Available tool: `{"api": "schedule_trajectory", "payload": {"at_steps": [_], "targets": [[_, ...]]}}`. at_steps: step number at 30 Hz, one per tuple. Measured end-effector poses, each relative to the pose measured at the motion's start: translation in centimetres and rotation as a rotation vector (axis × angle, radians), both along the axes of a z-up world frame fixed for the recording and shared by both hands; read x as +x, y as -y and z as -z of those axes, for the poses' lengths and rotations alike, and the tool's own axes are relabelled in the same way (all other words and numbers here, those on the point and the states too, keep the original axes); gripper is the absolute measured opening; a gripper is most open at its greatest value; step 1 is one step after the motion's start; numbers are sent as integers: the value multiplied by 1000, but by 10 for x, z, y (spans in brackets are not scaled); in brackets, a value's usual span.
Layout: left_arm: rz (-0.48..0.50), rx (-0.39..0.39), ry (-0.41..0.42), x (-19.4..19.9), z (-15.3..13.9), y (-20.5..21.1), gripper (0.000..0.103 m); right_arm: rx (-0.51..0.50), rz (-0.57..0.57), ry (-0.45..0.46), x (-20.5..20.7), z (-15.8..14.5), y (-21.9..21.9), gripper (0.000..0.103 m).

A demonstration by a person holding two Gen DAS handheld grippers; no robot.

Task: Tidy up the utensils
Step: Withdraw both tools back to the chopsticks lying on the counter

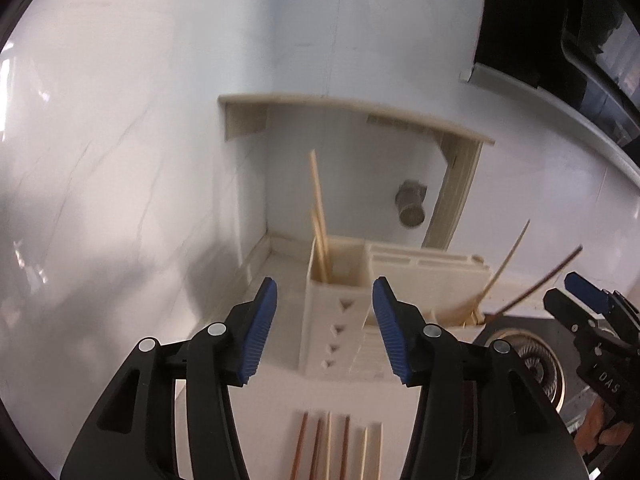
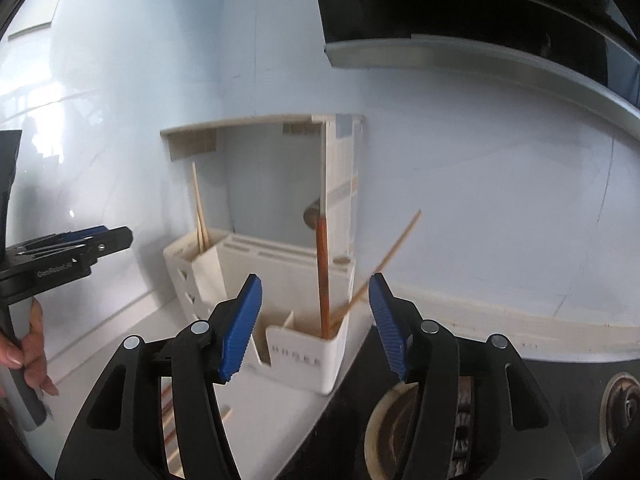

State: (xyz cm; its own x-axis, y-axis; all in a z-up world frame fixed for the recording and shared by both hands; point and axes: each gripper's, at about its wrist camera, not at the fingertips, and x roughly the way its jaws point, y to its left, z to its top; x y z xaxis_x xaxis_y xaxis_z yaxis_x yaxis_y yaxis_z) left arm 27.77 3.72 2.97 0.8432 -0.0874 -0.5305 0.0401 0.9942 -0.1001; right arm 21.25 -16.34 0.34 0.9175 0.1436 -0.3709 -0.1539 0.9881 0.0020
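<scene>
Blue ridged pads sit on the black fingers of the left gripper (image 1: 324, 330), low in the middle of its picture. Its jaws stand apart and nothing is between them. Just past them stands a cream plastic utensil holder (image 1: 336, 320) with little triangle holes. Two pale wooden chopsticks (image 1: 320, 216) stick up from its left box. More loose chopsticks, brown and pale, (image 1: 340, 444) lie flat on the white counter (image 1: 132, 280) at the bottom of the picture.

In the right wrist picture, the right gripper (image 2: 316, 328) also has its jaws apart and holds nothing. Beyond them, a dark brown chopstick (image 2: 323, 276) and a leaning pale chopstick (image 2: 384, 260) stand in the holder's right box. A hand (image 2: 32, 344) shows at the left edge, on the other gripper's handle.
</scene>
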Motion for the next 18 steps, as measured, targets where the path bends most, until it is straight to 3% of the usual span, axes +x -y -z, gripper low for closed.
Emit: {"api": "schedule_trajectory", "payload": {"at_steps": [3, 13, 18], "targets": [[4, 8, -36, -7, 9, -6, 57, 1, -1, -33, -4, 7, -1, 59], [25, 30, -180, -19, 39, -15, 59, 2, -29, -160, -8, 28, -15, 65], [35, 21, -236, -22, 50, -19, 65, -26, -48, -231, -7, 39, -27, 68]]}}
